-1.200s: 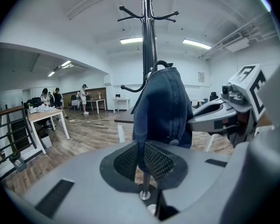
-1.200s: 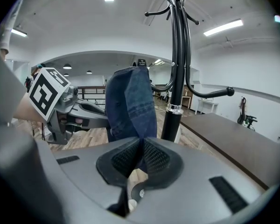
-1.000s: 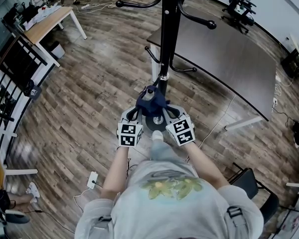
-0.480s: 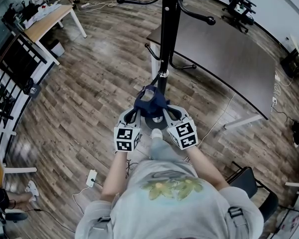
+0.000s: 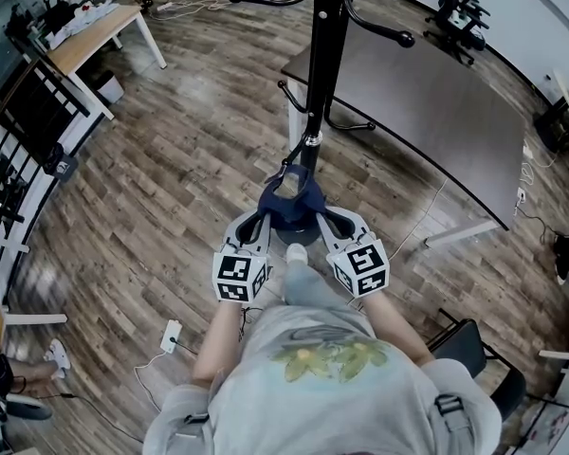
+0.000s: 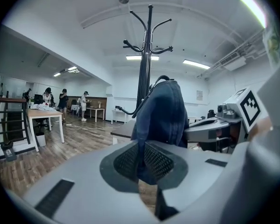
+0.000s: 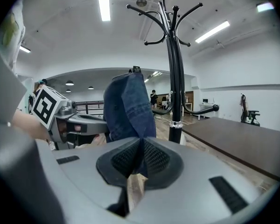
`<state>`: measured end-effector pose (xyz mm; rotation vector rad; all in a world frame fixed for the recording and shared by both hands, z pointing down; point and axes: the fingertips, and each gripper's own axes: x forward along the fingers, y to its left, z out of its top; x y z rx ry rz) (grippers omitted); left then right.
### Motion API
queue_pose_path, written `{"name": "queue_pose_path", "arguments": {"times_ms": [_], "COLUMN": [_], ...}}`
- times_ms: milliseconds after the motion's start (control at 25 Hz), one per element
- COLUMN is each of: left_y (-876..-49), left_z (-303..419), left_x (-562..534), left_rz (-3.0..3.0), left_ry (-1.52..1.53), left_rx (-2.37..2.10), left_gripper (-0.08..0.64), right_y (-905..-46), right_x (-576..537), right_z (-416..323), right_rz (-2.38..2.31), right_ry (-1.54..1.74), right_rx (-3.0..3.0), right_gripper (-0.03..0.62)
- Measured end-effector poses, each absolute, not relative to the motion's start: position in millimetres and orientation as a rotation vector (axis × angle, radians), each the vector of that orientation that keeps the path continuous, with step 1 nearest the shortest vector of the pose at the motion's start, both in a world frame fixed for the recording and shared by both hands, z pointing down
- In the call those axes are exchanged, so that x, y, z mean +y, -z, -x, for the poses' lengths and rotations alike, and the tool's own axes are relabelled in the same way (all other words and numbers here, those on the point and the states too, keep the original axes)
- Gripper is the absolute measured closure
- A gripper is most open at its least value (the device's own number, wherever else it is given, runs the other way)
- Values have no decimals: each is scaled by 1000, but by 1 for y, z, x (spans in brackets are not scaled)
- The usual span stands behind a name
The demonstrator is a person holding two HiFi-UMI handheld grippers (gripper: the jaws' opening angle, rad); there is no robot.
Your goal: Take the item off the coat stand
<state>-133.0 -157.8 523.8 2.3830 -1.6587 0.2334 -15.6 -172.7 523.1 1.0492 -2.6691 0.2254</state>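
Observation:
A dark blue denim item [image 5: 289, 199] hangs between my two grippers, just in front of the black coat stand [image 5: 322, 55]. My left gripper [image 5: 266, 218] is shut on its left side and my right gripper [image 5: 321, 218] is shut on its right side. In the left gripper view the denim item [image 6: 161, 120] rises from the shut left gripper [image 6: 142, 164], with the coat stand [image 6: 147, 55] behind it. In the right gripper view the denim item [image 7: 128, 111] stands pinched in the right gripper [image 7: 141, 160], left of the coat stand [image 7: 175, 69]. Whether the item still touches a low hook [image 5: 346, 126] I cannot tell.
A dark table [image 5: 427, 112] stands right of the stand. A wooden desk [image 5: 90, 41] and a black railing [image 5: 19, 150] are at the left. A power strip [image 5: 171, 335] with a cable lies on the wood floor. A chair [image 5: 479, 354] is behind at the right. People [image 6: 63, 101] stand far off.
Both grippers, still shut on the denim item, have drawn slightly back toward the person and away from the stand's pole.

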Motion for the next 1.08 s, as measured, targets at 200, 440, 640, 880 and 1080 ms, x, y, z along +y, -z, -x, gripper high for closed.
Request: {"name": "queue_pose_path", "arguments": {"times_ms": [200,440,640,880,1080], "left_y": [-526,-524,-524,-525,-527], "left_z": [128,127,127,131,134], "left_x": [-150,-147,-147,-150,-148], "left_rz": [-2399,-2391,-2390,-2386,-2387], "left_ry": [-258,-256,-258,-260,-258], "left_rx": [-1658,-1654,-1659,-1659,-1652], "left_gripper": [528,528,528,528,528], "right_y": [-526,-524,-524,-524,-526], "right_x": [-166,-164,-165,-168,-167], "right_z": [12,11,11,15,18], "right_rz": [-1053,-1045,-1049,-1049,-1054], "right_ry": [-227,-232,-233,-237,-238], "right_rx": [-2667,-2670,-2673,-2673,-2665], "right_gripper": [575,575,575,575,575]}}
